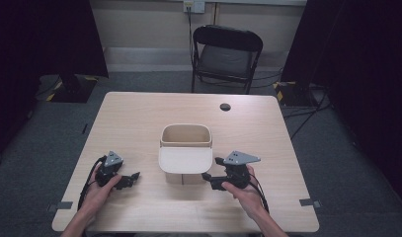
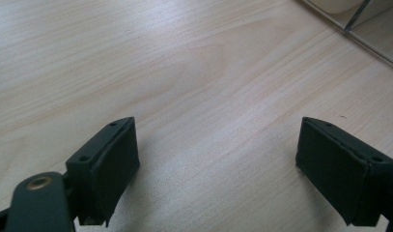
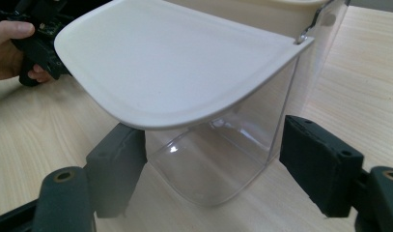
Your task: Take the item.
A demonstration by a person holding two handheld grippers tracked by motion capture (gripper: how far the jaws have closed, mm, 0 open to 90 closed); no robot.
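A clear plastic container (image 1: 185, 143) with a cream rim stands at the middle of the wooden table (image 1: 134, 116). Its white flip lid (image 1: 185, 159) is swung open and hangs out toward the person. In the right gripper view the lid (image 3: 175, 63) juts over the clear body (image 3: 218, 159). My right gripper (image 1: 213, 169) sits at the container's near right side. Its jaws (image 3: 211, 145) stand open on either side of the clear front corner, with gaps between pads and wall. My left gripper (image 1: 132, 178) rests left of the container, open over bare wood (image 2: 218, 164). The left hand (image 3: 8, 48) shows beyond the lid.
A black folding chair (image 1: 227, 52) stands beyond the table's far edge. A dark cable hole (image 1: 225, 106) sits in the tabletop behind the container. Dark curtains hang at both sides of the room. Cables trail from both grippers toward the near edge.
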